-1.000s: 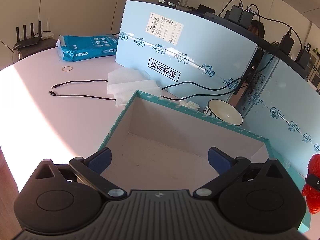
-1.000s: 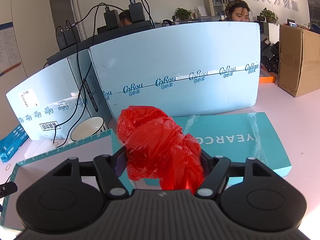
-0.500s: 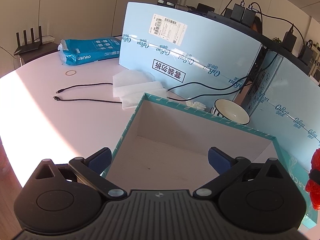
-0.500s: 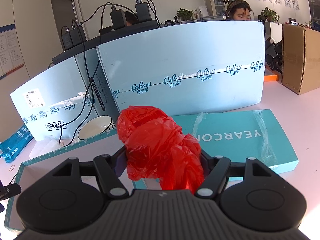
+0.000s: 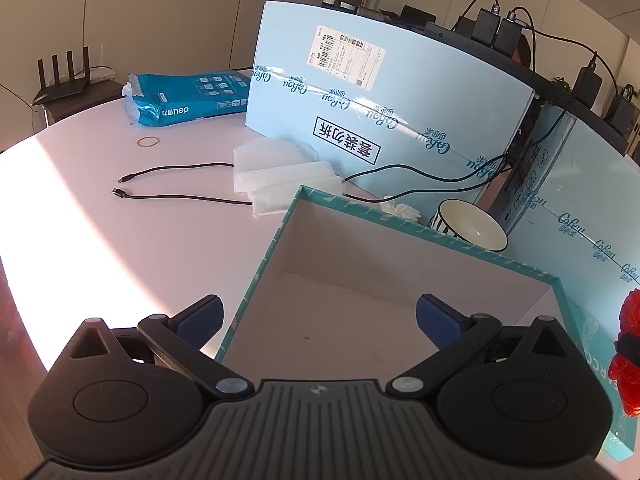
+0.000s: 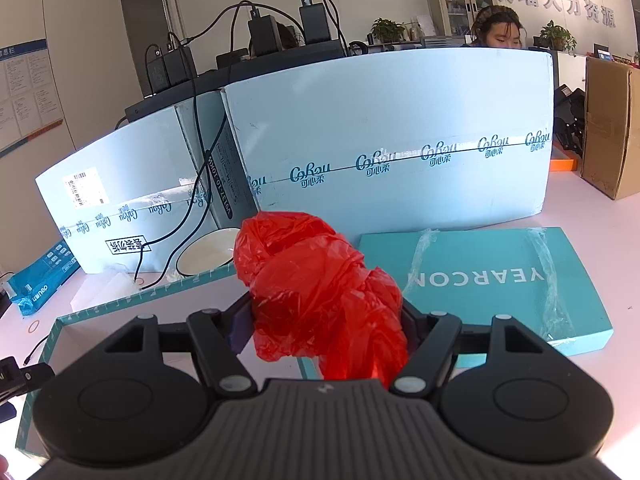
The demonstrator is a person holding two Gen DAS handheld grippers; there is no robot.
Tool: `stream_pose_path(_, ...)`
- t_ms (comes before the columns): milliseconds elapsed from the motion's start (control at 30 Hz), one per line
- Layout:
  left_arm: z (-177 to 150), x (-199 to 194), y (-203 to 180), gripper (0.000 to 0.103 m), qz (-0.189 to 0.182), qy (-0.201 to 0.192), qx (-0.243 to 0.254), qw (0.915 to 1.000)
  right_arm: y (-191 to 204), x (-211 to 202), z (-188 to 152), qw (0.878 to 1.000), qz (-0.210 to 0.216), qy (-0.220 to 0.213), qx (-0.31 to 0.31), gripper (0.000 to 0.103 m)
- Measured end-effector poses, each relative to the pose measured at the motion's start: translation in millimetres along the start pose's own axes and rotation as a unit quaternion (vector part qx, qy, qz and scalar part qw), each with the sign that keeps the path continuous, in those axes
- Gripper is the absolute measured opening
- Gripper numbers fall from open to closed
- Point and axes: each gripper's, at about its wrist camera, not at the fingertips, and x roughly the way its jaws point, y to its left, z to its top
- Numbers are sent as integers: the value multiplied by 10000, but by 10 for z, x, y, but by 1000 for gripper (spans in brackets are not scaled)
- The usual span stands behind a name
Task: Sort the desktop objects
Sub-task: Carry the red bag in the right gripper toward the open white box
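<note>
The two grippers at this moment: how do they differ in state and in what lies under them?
The right gripper is shut on a crumpled red plastic bag; the left gripper is open and holds nothing. The left gripper points into the open teal box, over its near left corner; the right gripper is at the box's right edge, next to the teal lid. Both have the same black body and blue pads.

Both tools share one build. The left gripper (image 5: 319,316) has a ribbed dark-grey body, two round black side housings, black linkage arms with silver pivot screws, and blue finger pads (image 5: 200,317). The right gripper (image 6: 324,316) matches, with a small pale logo at centre.
</note>
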Motion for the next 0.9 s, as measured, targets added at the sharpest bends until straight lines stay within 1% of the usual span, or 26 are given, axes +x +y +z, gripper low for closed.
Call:
stream_pose_path(433,17,-16,102,103,13,-41,-60,10000,114,39,-37,9999,99,79,-45,72)
stream_pose_path(667,12,-30,130,103,-15,-41,-55,10000,227,51,-37,9996,177,103,-188,72)
stream_pose_path(900,14,-91,186,103,-136,-168,-122,9997,315,80,-22,9992,272,113,-266,72)
